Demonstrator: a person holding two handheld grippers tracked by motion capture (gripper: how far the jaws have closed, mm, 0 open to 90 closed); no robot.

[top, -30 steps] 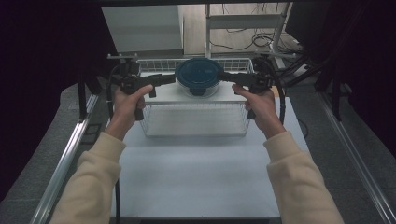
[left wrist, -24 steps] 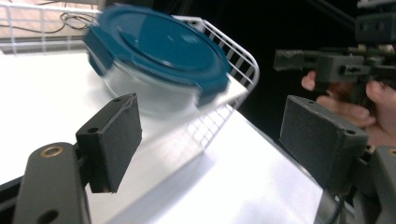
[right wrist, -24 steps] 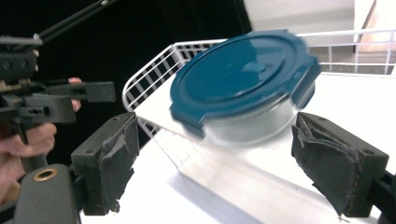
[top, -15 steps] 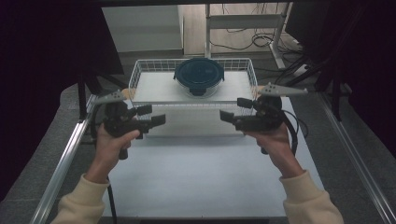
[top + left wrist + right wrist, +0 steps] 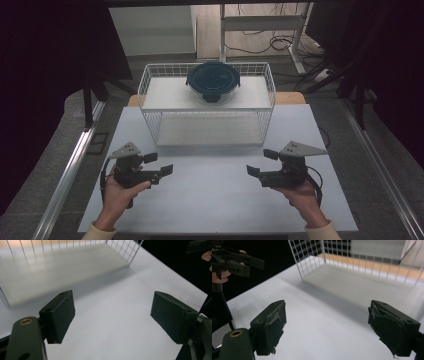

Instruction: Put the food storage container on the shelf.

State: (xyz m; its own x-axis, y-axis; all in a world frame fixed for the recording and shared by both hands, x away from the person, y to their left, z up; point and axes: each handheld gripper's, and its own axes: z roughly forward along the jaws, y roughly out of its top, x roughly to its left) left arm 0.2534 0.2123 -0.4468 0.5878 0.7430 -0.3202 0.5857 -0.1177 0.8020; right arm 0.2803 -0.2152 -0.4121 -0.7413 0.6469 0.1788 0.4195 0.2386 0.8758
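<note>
holding two grippers, left gripper [image 5: 159,166] and right gripper [image 5: 261,162], you keep both jaws spread and empty; one wire basket [image 5: 150,80] contains one lidded round container [image 5: 213,80].

Dim overall in high view; surroundings left and right nearly black. White table [image 5: 215,200] brightest, evenly lit from above, no hard glare. Soft shadow under wire basket [image 5: 150,85] on near side. Far floor moderately lit. Left gripper view: jaws sharp, basket wires at far edge blurred and washed out; broad diffuse shadow on tabletop near basket. Right gripper view: near jaws in focus, far grid and background soft, pale bright patch at far right; left side black.
</note>
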